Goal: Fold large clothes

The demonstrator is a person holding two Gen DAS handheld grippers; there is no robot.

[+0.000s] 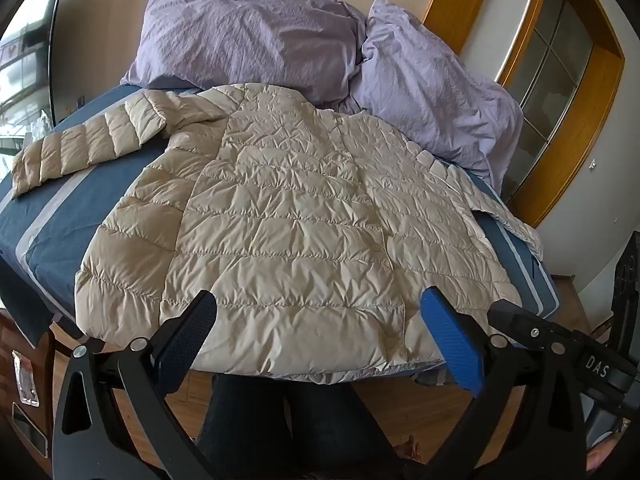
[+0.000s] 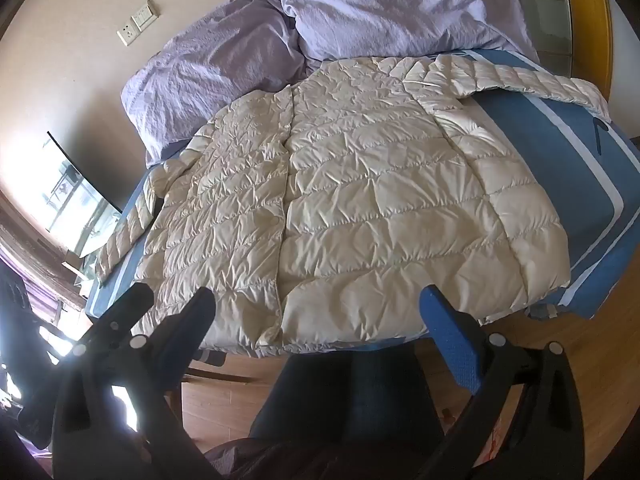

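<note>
Both grippers, the left gripper and the right gripper, are hanging spread wide and empty just over the near hem of the cream puffer jacket, which is lying flat on the blue bed; I would be pinching each sleeve near its cuff and folding it inward first, pulling slowly so the slippery fabric is not sliding

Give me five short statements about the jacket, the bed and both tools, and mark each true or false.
1. The cream puffer jacket lies spread flat on the blue bed cover. True.
2. The left tool grips the hem. False: it is open and holds nothing.
3. Two lilac pillows sit beyond the jacket. True.
4. Both sleeves are folded across the jacket. False: they stretch outward.
5. The right tool is shut. False: open.
</note>
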